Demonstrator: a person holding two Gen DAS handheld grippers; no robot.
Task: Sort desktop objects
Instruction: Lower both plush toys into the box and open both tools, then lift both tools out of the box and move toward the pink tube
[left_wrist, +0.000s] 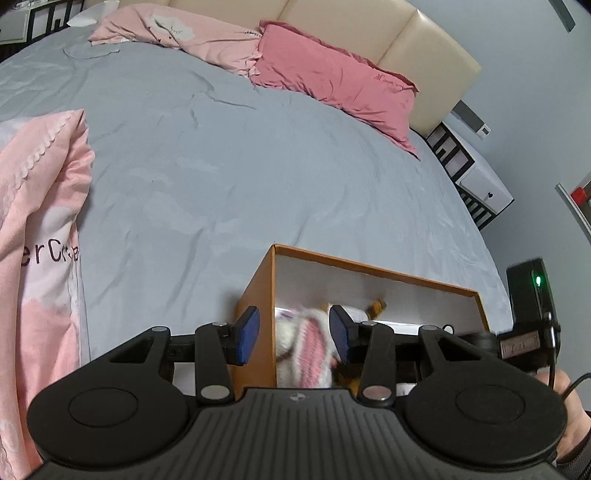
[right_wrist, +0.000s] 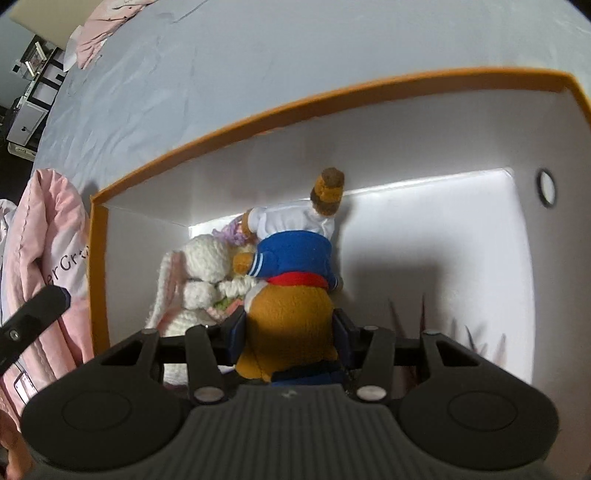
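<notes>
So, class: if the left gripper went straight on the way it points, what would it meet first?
Probably the orange box: the left gripper straddles its near corner wall, with the white-and-pink knitted rabbit inside just beyond. Depth is unclear.

A wide bed (left_wrist: 229, 155) under a smooth grey-blue sheet fills most of the left wrist view. Across the top runs a padded cream headboard (left_wrist: 369, 33), with a pale pink pillow (left_wrist: 177, 37) and a darker rose pillow (left_wrist: 332, 81) lying against it. A pink quilt (left_wrist: 40, 229) with dark lettering is bunched along the left edge. At the right, beside the bed, stands a white nightstand (left_wrist: 476, 177) with black framing against a plain grey wall (left_wrist: 524, 92). In the right wrist view, black-and-white shelving (right_wrist: 33, 96) shows dimly at the upper left.
</notes>
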